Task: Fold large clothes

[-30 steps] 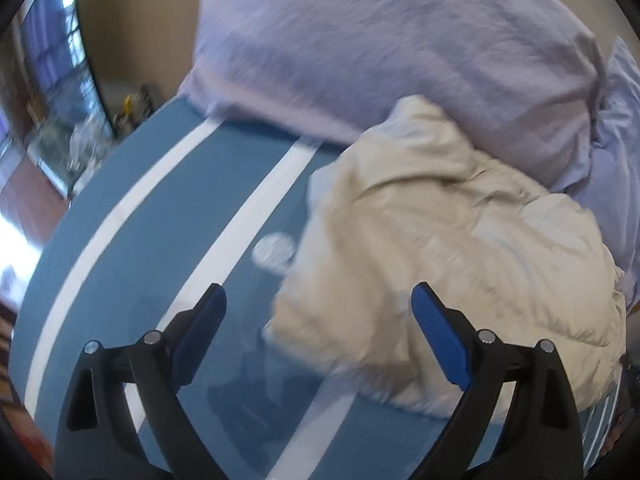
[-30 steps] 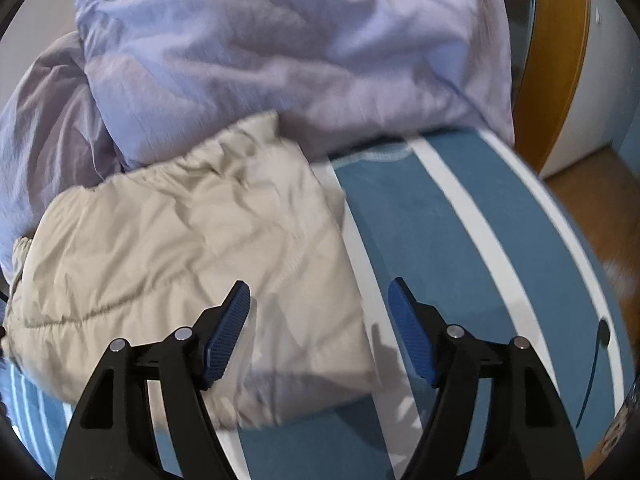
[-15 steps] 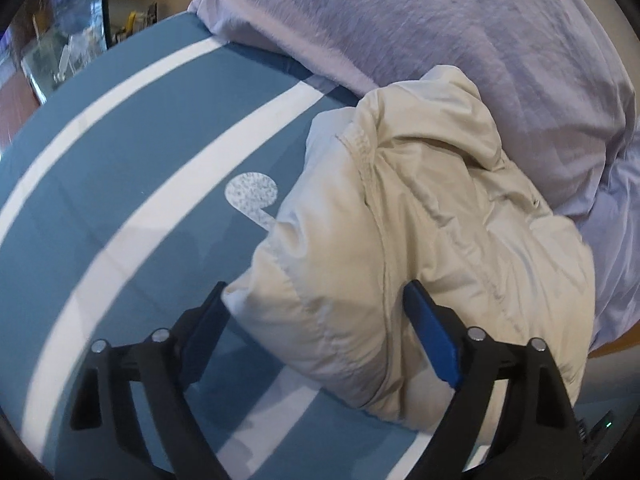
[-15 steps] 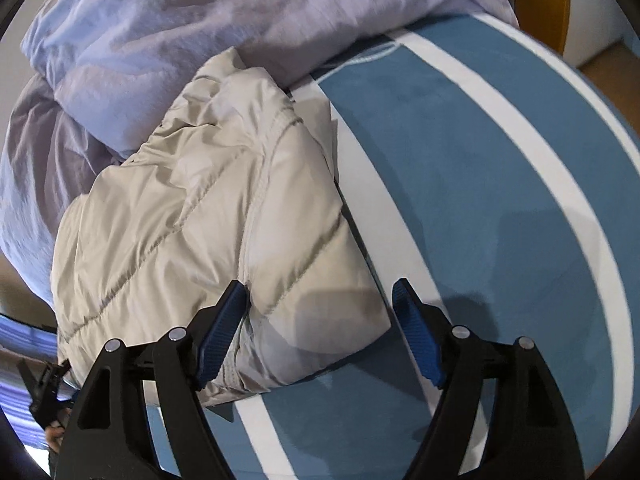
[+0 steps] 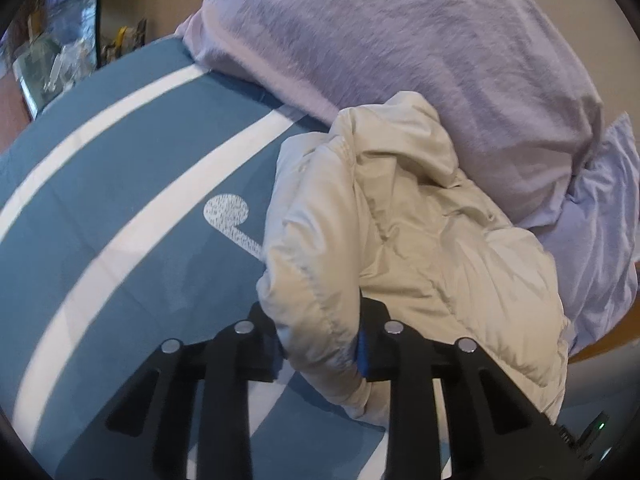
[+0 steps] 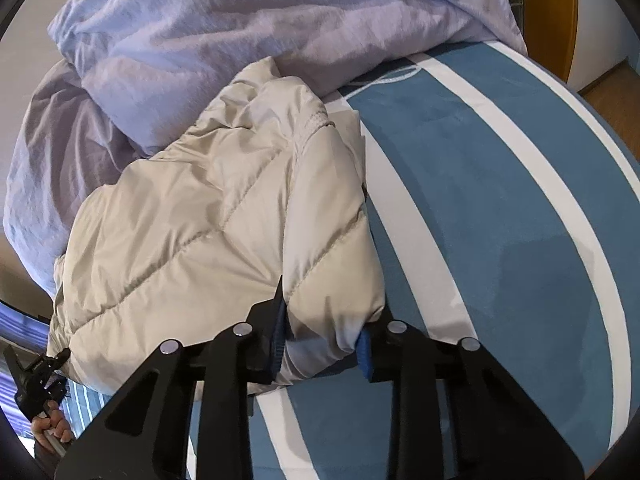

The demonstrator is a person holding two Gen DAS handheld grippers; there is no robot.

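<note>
A cream quilted puffer jacket (image 5: 432,248) lies bunched on a blue bed cover with white stripes (image 5: 132,208), its far end against a lilac duvet (image 5: 420,40). My left gripper (image 5: 320,344) is shut on the jacket's near left corner. In the right wrist view the same jacket (image 6: 208,216) fills the left half, and my right gripper (image 6: 324,344) is shut on its near right corner. The other gripper (image 6: 36,372) shows at the far left of that view.
The lilac duvet (image 6: 248,28) is heaped across the back of the bed. The striped cover (image 6: 500,208) stretches to the right. A wooden frame edge (image 6: 548,12) and floor lie beyond it. Cluttered shelves (image 5: 52,52) stand at the far left.
Both grippers moved forward onto the jacket's near corners and closed on them; they were open a second ago.
</note>
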